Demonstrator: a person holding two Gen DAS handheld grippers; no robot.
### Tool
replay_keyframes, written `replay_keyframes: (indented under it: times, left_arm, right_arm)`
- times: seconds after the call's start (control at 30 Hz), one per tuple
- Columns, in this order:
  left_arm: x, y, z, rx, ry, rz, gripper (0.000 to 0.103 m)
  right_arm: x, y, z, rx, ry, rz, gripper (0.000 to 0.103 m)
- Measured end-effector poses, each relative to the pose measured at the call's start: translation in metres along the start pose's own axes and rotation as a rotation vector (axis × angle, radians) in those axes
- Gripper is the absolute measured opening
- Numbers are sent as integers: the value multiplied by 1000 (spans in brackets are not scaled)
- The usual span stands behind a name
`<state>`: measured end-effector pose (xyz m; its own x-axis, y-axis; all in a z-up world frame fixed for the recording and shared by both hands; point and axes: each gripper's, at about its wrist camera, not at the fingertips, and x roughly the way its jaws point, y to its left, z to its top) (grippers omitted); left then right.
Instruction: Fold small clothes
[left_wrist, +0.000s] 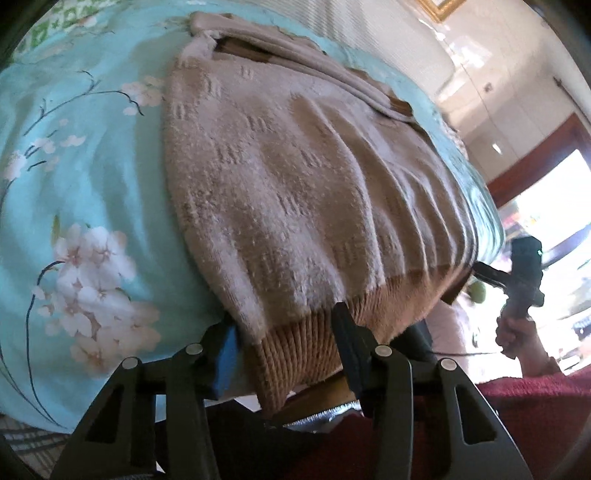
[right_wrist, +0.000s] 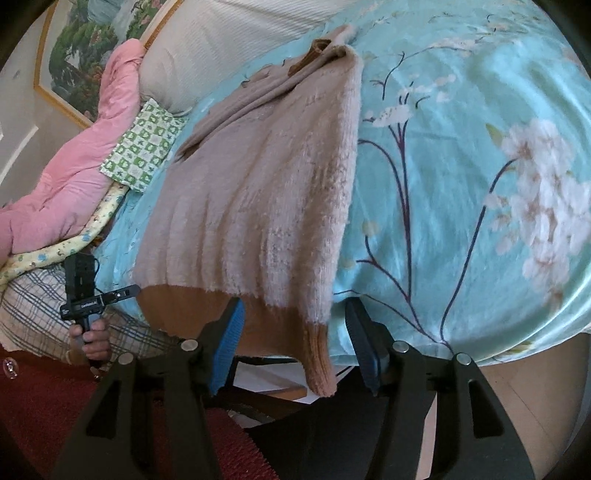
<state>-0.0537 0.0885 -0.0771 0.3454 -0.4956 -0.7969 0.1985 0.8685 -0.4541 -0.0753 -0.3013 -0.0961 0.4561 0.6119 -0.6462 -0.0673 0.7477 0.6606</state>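
A beige fuzzy knitted sweater (left_wrist: 295, 177) with a tan ribbed hem lies on a turquoise floral bedsheet (left_wrist: 74, 184), its hem hanging over the bed's near edge. My left gripper (left_wrist: 284, 343) is open, its jaws on either side of the hem's left corner. In the right wrist view the sweater (right_wrist: 266, 199) is seen from the other side. My right gripper (right_wrist: 295, 339) is open, its jaws around the hem's right corner (right_wrist: 317, 362). The right gripper also shows in the left wrist view (left_wrist: 524, 273), the left one in the right wrist view (right_wrist: 85, 291).
A pink quilt (right_wrist: 74, 173), a green patterned cloth (right_wrist: 144, 147) and a white pillow (right_wrist: 221, 48) lie at the head of the bed. A plaid cloth (right_wrist: 33, 310) hangs at the bed's side. A red rug (right_wrist: 44, 406) covers the floor below.
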Motion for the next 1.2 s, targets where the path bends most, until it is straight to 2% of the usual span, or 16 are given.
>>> replay_keyframes:
  times: [0.07, 0.13, 0.17, 0.2, 0.23, 0.47, 0.67, 0.87, 1.0, 1.07, 1.2]
  left_arm:
    - [1, -3, 0, 20, 4, 9, 46]
    - [3, -8, -1, 43, 0, 31, 35]
    - [4, -8, -1, 43, -1, 41, 19]
    - [4, -6, -2, 32, 0, 34, 11]
    - [3, -3, -2, 22, 0, 18, 10]
    - [-17, -7, -5, 24, -66, -51, 7]
    - [-42, -18, 21, 23, -171, -112, 5]
    - [-74, -22, 82, 43, -335, -152, 5]
    - [-86, -14, 132, 23, -450, -188, 5]
    - [-85, -9, 163, 16, -499, -186, 4]
    - [-76, 5, 218, -1, -535, -167, 4]
  right_arm:
    - [5, 4, -1, -30, 27, 5, 56]
    - [11, 9, -3, -61, 49, 0, 45]
    - [15, 11, -4, -71, 55, -8, 33]
    - [18, 12, -5, -71, 62, -8, 16]
    - [19, 12, -5, -64, 64, 7, 12]
    - [-3, 24, 2, -95, 29, 169, 10]
    - [-28, 30, 32, -62, -107, 325, 10]
    - [-35, 36, 79, -55, -228, 402, 10]
    - [-30, 37, 126, -44, -310, 420, 10]
    - [-24, 37, 152, -44, -341, 416, 10]
    - [-8, 30, 211, -27, -381, 358, 10]
